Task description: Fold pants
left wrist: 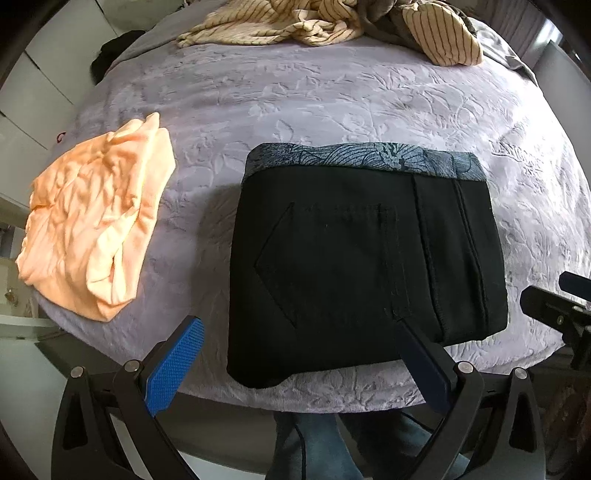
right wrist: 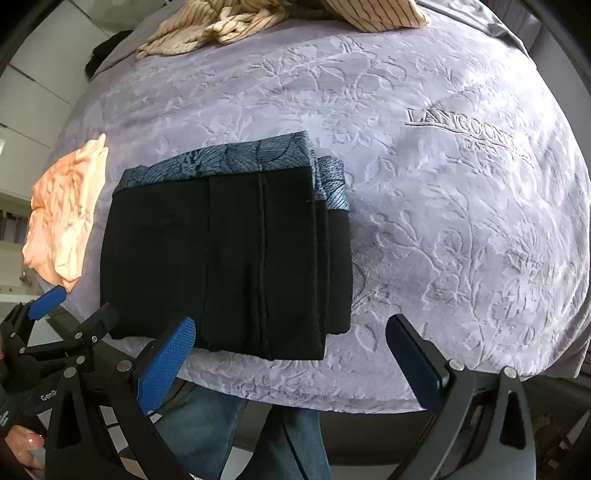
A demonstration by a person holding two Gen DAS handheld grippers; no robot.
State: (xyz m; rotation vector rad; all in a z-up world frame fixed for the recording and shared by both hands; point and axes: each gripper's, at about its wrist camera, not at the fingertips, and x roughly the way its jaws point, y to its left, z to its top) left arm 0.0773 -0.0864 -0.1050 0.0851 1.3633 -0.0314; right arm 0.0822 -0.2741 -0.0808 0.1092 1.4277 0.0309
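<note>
Left hand-held gripper (left wrist: 301, 354): wide open, holds nothing; it hangs above the near edge of the pants, and its right finger overlaps the cloth in the left view, so contact cannot be judged.
Right hand-held gripper (right wrist: 290, 349): fully open, empty, above the near right corner of the pants.
Pants (left wrist: 365, 266): black, folded into a compact rectangle, lying flat on the bed (left wrist: 332, 103) close to its near edge; the patterned waistband (left wrist: 369, 158) is on the far side.
Progress: the folding seems finished or almost finished; perhaps only a small tidying is left, because in the right view the layers on the right side are a little stepped.
Orange garment (left wrist: 96, 221): already folded, well to the left of the pants.
Striped clothes (left wrist: 325, 22): a loose pile at the far edge, cut off by the frame.
Hidden: the inner layers of the pants; below the bed only jeans of the person show.
</note>
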